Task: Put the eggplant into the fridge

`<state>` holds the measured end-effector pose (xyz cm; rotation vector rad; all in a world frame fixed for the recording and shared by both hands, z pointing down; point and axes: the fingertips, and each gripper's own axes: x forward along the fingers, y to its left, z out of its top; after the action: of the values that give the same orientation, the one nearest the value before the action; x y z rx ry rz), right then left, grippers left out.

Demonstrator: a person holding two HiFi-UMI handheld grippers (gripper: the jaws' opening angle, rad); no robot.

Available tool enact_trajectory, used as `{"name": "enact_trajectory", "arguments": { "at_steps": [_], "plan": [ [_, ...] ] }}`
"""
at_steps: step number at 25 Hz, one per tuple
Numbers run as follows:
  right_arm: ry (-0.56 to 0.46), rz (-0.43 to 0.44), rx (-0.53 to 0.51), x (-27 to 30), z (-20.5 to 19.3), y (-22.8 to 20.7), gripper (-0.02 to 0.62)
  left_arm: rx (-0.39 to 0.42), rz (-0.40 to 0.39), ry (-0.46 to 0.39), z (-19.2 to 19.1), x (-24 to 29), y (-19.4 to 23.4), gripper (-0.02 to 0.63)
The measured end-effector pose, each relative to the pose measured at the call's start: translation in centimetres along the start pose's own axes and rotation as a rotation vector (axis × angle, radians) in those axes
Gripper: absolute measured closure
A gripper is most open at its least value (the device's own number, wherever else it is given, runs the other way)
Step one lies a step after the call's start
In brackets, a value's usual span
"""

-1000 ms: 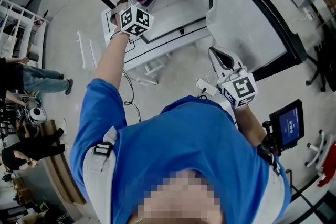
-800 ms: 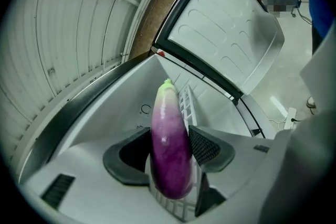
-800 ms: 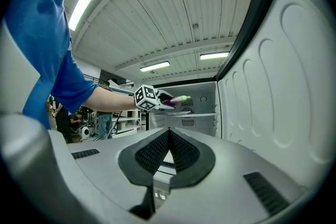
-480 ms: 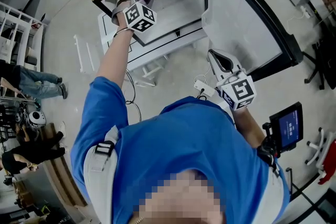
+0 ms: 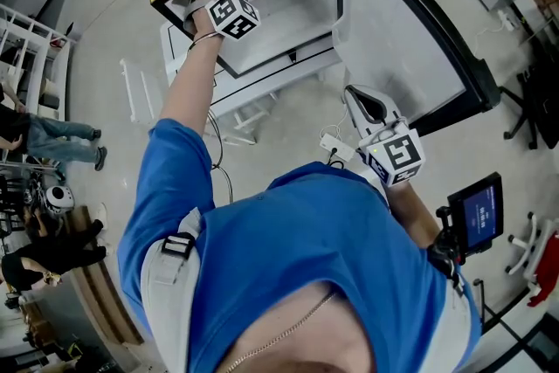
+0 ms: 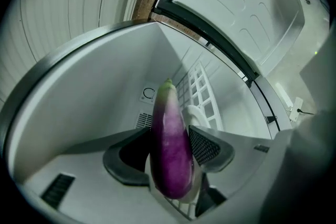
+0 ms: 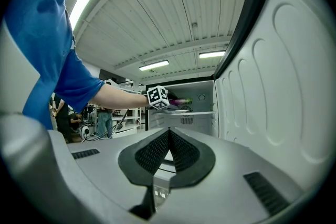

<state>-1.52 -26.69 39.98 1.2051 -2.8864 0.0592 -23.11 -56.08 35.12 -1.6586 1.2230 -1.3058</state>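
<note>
The left gripper (image 6: 171, 148) pinches the eggplant (image 6: 169, 134) inside the open fridge (image 5: 301, 22), near the shelf (image 6: 202, 94), so next it should set it down and let go, while the right gripper (image 7: 167, 140) is pressed together, empty.

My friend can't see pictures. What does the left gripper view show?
A purple eggplant with a green tip is clamped between the left gripper's dark jaws, pointing into the open white fridge. A white wire shelf lies behind it.

head view looks steeply down, each gripper view runs along its jaws; all share the open fridge (image 5: 306, 13).
</note>
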Motion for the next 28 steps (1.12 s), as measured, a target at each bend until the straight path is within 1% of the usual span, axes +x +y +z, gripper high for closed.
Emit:
{"name": "enact_trajectory", "arguments": {
  "at_steps": [11,16,20,22,26,28],
  "plan": [
    [0.018,-0.028,0.005,-0.8,-0.8,-0.9,0.601,0.059,-0.034,0.061,-1.4,3.0,-0.1,0.364],
    [0.009,-0.039,0.000,-0.8,-0.5,-1.2,0.601,0.069,-0.070,0.091,-2.0,3.8,-0.3,0.364],
    [0.007,-0.042,0.000,-1.3,0.0,-1.4,0.601,0.054,-0.092,0.090,-1.4,3.6,-0.1,0.364],
    [0.009,-0.043,0.001,-1.1,-0.3,-1.3,0.601,0.039,-0.103,0.088,-1.8,4.1,-0.4,0.364],
    [0.018,-0.048,0.001,-0.5,-1.1,-1.4,0.601,-0.009,-0.134,0.068,-2.1,4.8,-0.9,0.364],
    [0.015,-0.052,0.002,-0.6,-0.9,-1.5,0.601,-0.046,-0.154,0.055,-1.9,4.8,-0.8,0.364]
  ]
}}
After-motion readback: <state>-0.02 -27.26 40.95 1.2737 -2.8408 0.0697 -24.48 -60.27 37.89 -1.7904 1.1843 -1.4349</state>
